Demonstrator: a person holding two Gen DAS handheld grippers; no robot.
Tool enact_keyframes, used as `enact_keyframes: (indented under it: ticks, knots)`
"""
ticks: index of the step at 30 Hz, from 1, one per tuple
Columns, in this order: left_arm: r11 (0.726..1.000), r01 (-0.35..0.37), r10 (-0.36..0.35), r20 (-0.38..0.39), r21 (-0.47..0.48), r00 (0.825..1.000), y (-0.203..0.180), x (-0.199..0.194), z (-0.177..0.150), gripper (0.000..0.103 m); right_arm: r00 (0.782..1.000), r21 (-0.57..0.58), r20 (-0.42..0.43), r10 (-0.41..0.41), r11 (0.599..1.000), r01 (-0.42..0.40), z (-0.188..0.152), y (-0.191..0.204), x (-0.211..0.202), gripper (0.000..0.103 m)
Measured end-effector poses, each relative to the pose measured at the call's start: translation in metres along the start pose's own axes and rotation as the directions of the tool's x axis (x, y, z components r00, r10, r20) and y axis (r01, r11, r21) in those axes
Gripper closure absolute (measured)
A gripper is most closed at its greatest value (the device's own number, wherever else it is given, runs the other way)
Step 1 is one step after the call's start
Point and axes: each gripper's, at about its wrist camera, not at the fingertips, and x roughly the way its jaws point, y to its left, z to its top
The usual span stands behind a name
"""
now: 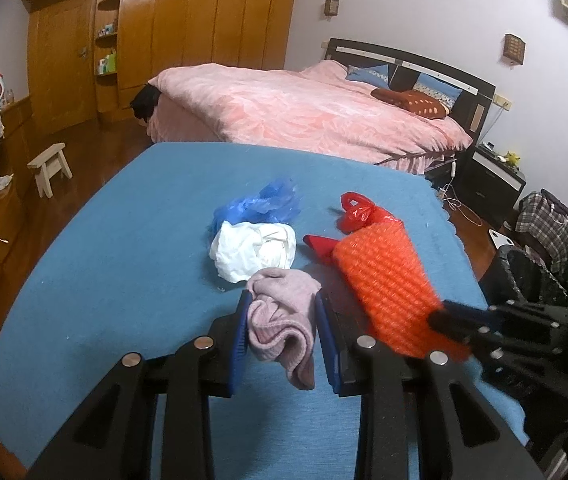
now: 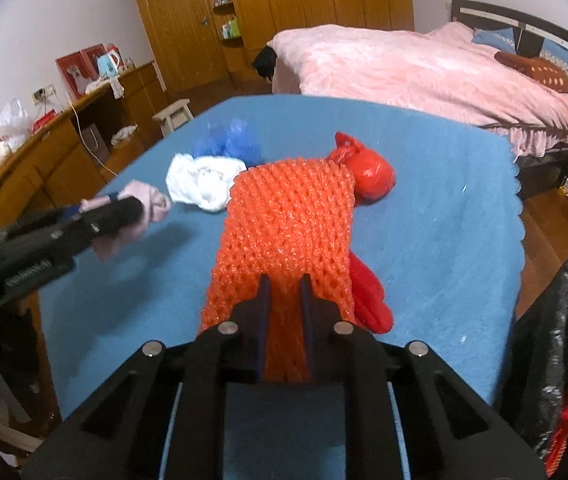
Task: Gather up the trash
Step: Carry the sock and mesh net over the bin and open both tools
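My left gripper is shut on a crumpled pink sock, held just above the blue table cloth; the sock also shows in the right wrist view. My right gripper is shut on an orange foam net sleeve, lifted off the cloth; the sleeve also shows in the left wrist view. On the cloth lie a white crumpled bag, a blue plastic bag, a knotted red plastic bag and a red scrap.
A black trash bag hangs open off the table's right edge, with red trash inside. A pink bed stands beyond the table. A wooden wardrobe, a desk and a small stool are on the left.
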Motion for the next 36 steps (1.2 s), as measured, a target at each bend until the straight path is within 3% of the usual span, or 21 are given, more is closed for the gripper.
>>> enact_keyframes:
  ticks: [9,26,36]
  knots:
    - [1.0,0.009,-0.009,0.017,0.012,1.0,-0.011,-0.01,0.006,0.071,0.995,0.136,0.075,0.068,0.988,-0.078,0.015,-0.027,-0.04,0.09]
    - [0.989,0.111,-0.117,0.06,0.095,0.991,-0.08,-0.022,0.023,0.071,0.989,0.185,0.117,-0.089,0.981,0.066,-0.003,-0.068,-0.103,0.09]
    - [0.974,0.165,-0.178,0.077,0.153,0.981,-0.133,-0.029,0.022,0.071,0.98,0.218,0.155,-0.125,0.972,0.089,-0.012,-0.089,-0.127,0.09]
